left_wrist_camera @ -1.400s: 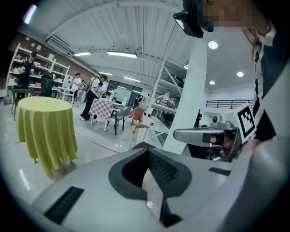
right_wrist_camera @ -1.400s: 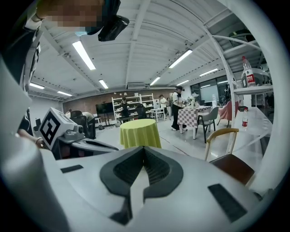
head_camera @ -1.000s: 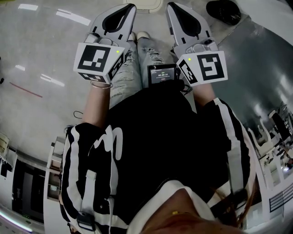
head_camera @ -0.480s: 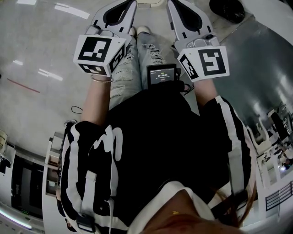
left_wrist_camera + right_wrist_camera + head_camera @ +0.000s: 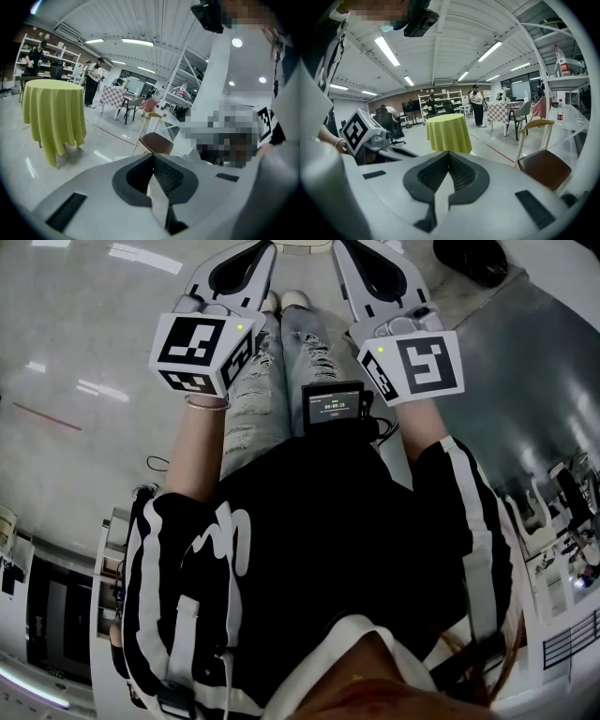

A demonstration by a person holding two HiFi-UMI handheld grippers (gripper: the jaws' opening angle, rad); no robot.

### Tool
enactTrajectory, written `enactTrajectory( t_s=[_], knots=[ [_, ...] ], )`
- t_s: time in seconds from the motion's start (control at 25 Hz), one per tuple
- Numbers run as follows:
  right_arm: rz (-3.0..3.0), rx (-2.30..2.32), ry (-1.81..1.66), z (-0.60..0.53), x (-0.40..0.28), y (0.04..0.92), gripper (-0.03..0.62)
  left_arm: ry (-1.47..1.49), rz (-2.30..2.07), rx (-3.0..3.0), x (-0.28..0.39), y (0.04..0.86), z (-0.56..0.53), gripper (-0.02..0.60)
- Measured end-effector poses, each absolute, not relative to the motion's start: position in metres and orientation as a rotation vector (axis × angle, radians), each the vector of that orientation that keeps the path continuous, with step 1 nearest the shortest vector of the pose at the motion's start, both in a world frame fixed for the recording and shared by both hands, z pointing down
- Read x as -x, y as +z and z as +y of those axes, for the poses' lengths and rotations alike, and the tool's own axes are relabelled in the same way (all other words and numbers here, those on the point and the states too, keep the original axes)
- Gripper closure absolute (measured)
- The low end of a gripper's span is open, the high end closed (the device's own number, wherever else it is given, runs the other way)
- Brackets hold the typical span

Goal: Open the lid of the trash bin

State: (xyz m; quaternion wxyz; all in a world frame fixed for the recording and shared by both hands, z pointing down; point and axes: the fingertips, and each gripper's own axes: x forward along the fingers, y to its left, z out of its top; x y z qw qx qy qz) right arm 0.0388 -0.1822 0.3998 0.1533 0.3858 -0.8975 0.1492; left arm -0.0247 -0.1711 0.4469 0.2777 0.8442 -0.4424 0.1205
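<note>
We hold left hand-held gripper (image 5: 153, 157): jaws together, nothing between | right hand-held gripper (image 5: 449, 153): jaws together, nothing between | both side by side over our jeans (image 5: 248, 399)

Left gripper (image 5: 267, 251): 11 o'clock in the head view, above the person's left leg.
Right gripper (image 5: 342, 247): 1 o'clock, beside the left gripper, apart from it.
Shoes (image 5: 283, 304): 12 o'clock, between the two grippers.
Screen device (image 5: 336, 404): at the waist, just inside the right wrist.
Draped table (image 5: 447, 132): 12 o'clock beyond the right jaws.
Chair (image 5: 543, 165): 4 o'clock of that table.
</note>
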Motion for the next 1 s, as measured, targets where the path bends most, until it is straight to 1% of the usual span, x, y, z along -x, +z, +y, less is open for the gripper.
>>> enactTrajectory(
  t_s=[0.44, 1.0],
  knots=[
    [-2.574, -1.115, 0.564, -0.186, -0.038, 0.431, 0.585, 0.274, -1.181, -2.217, 0.028, 0.476, -0.179, 0.574],
    [-2.553, -1.129, 0.658, -0.193, -0.04, 0.465, 0.585, 0.253, -1.163, -2.178, 0.028, 0.506, -0.183, 0.574]
  ],
)
